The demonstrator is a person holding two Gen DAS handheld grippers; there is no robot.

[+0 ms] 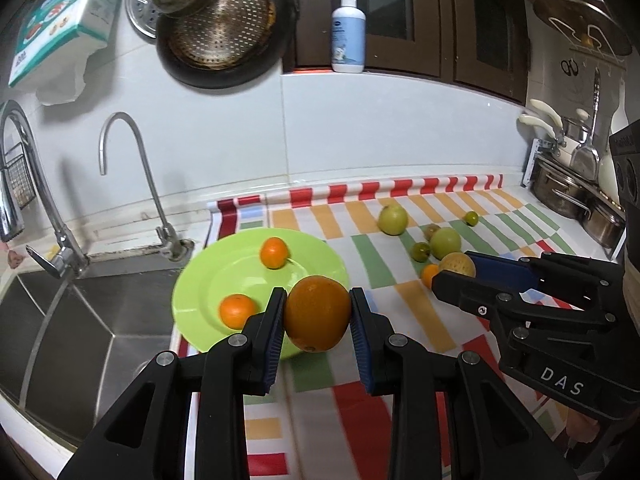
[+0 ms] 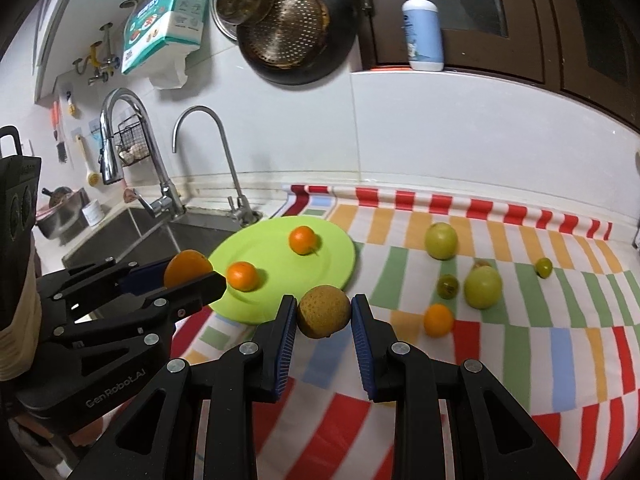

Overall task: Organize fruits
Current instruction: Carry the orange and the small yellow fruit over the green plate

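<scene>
My left gripper [image 1: 318, 314] is shut on a large orange [image 1: 317, 312], held above the near rim of a green plate [image 1: 320, 252]. Two small tangerines [image 1: 274, 253] [image 1: 237, 311] lie on that plate. My right gripper [image 2: 324, 314] is shut on a round yellow-brown fruit [image 2: 323, 311], just right of the green plate [image 2: 340, 252]; the same right gripper [image 1: 454, 272] shows at the right of the left wrist view. On the striped cloth lie two pale green fruits [image 2: 440, 241] [image 2: 483, 286], two small dark green ones [image 2: 447, 286] [image 2: 543, 267] and a small tangerine [image 2: 438, 320].
A steel sink [image 1: 80, 320] with two taps [image 1: 136, 184] lies left of the plate. Pans [image 1: 224, 28] hang on the tiled wall, and a pump bottle [image 1: 348, 32] stands on the ledge. Pots [image 1: 568, 188] crowd the far right corner.
</scene>
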